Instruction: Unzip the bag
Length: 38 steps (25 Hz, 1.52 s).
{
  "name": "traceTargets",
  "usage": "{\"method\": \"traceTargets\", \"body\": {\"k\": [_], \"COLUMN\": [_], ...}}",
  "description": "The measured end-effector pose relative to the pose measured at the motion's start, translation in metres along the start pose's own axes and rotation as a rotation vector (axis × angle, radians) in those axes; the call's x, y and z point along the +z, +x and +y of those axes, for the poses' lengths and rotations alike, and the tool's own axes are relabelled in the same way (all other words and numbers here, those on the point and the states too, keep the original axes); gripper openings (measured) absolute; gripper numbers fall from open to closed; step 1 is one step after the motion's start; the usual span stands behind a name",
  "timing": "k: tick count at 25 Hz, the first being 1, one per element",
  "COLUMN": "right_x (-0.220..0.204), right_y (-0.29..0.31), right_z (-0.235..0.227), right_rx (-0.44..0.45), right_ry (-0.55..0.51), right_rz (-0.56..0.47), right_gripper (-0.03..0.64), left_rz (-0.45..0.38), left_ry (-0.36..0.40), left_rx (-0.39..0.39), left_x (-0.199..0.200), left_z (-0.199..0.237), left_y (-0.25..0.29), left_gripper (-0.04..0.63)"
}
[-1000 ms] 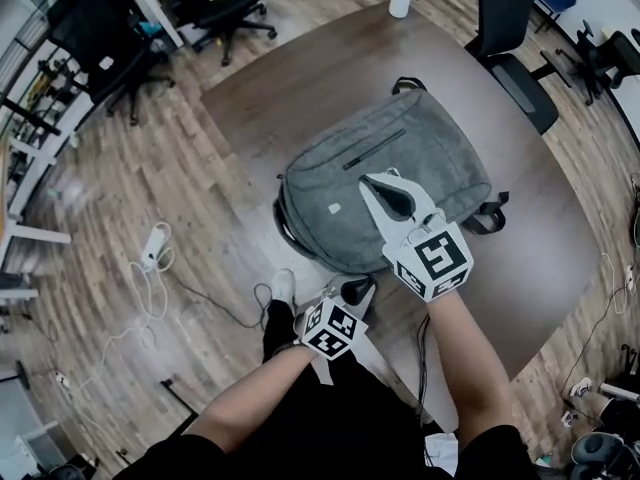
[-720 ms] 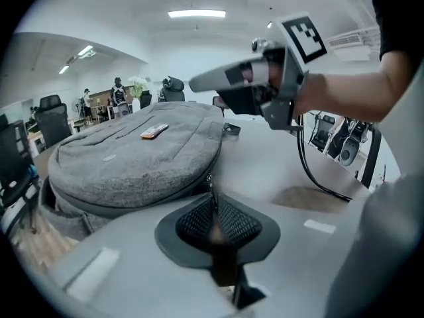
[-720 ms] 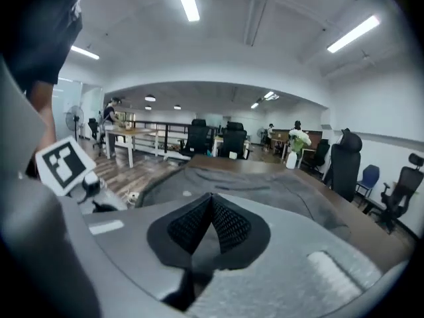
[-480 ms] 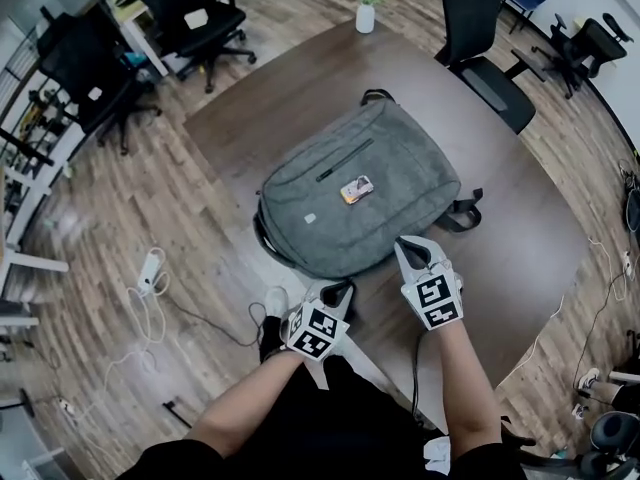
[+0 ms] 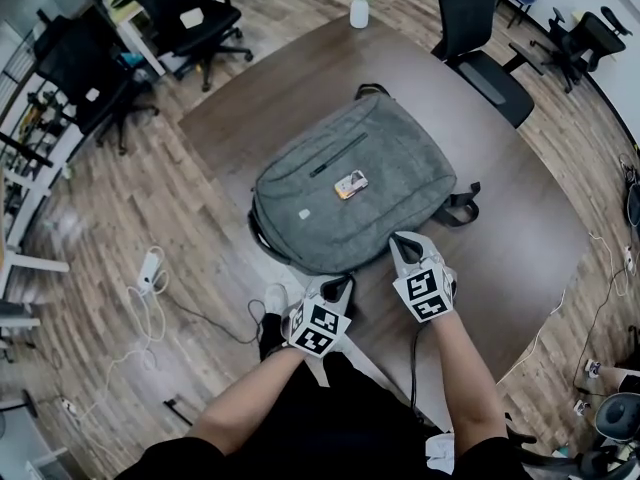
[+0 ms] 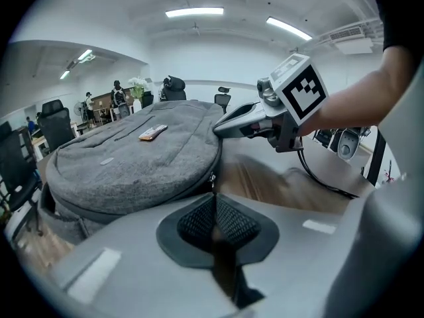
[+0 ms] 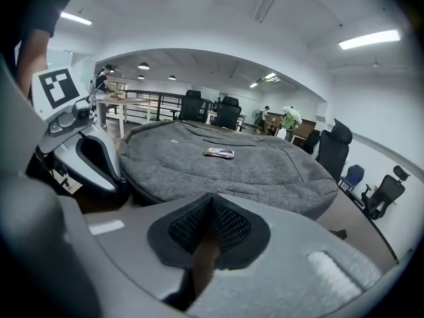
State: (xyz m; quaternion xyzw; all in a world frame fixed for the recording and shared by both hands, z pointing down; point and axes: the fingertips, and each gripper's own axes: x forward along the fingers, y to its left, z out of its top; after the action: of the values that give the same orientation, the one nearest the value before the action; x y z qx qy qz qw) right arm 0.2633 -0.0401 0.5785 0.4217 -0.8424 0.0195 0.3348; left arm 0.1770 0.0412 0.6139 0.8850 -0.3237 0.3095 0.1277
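The left gripper [image 5: 338, 286] and right gripper [image 5: 402, 243] both have jaws pressed together on nothing. Just ahead of their tips lies the grey backpack [image 5: 390, 158] on the table [image 5: 520, 238], a small wrapped packet [image 5: 350, 184] farther along its top.

Ahead of the jaws, the bag [image 5: 330, 208] is mottled grey, with an orange-and-white packet [image 5: 351, 184] on it. The table [image 5: 530, 238] beneath is dark brown. The left gripper [image 5: 338, 286] and right gripper [image 5: 402, 244] are pale grey with black mesh pads [image 7: 228, 225]; their cubes [image 5: 424, 294] are white with black squares.
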Motion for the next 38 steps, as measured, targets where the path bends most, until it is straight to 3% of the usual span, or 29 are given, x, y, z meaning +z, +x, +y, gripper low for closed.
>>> {"method": "traceTargets", "body": {"k": [6,9,15,21,25,31,38], "right_x": [-0.005,-0.004,-0.002,0.014,0.041,0.091,0.135], "right_y": [0.007,0.008,0.005,-0.035,-0.078,-0.129,-0.151], "right_z": [0.003,0.002,0.001,0.000,0.015,0.035,0.040], "right_rx": [0.078,0.089,0.073,0.001,-0.044,-0.108,-0.175], "right_ry": [0.050,0.067,0.109,0.261,0.337,0.355,0.311], "right_rz": [-0.027,-0.035,-0.074,-0.215,-0.345,-0.483,-0.541], "right_gripper": [0.002,0.002,0.003,0.004,0.003,0.003,0.003], "left_rz": [0.034,0.023,0.013,-0.001,-0.144,-0.355,-0.463], "left_ry": [0.013,-0.010,-0.040,0.003,-0.030,-0.035,-0.066], "left_rx": [0.031,0.002,-0.022,-0.076,-0.148,-0.132,-0.086], "left_x": [0.006,0.013,0.017,0.012,0.028,0.084,0.135], "left_z": [-0.010,-0.017,-0.019,-0.030,-0.036,0.005,0.061], "left_y": [0.017,0.022,0.023,-0.003,-0.042,-0.095,-0.135], "left_gripper": [0.031,0.043,0.052,0.058,0.018,0.018,0.018]}}
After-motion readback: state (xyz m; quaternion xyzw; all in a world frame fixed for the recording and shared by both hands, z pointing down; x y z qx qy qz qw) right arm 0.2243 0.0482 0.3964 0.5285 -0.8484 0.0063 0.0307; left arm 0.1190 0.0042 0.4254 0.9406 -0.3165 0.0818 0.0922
